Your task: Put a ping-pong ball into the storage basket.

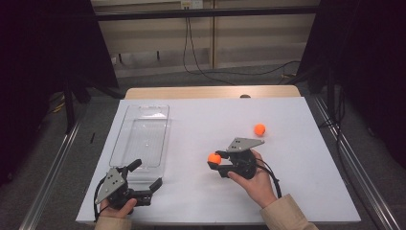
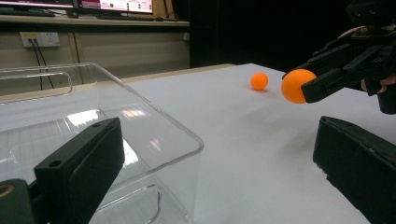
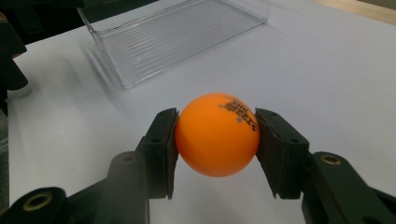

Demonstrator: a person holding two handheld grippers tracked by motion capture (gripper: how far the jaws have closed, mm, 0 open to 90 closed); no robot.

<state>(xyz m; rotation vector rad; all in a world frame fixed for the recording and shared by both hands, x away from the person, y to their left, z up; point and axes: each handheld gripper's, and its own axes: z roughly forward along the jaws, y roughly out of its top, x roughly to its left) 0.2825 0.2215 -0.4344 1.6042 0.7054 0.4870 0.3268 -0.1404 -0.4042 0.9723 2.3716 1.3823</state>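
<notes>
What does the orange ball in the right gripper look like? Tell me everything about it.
The held orange ball is a small, smooth, matte sphere that looks like a plastic table tennis ball, with dark printed lettering on its upper side. It sits squeezed between the two black pads of the right gripper, one pad on each side. In the left gripper view it appears lifted off the white table, left of the person's hand and apart from the other ball.

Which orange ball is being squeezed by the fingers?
The ball in the right gripper, nearer the person. The other ball lies loose on the table.
</notes>
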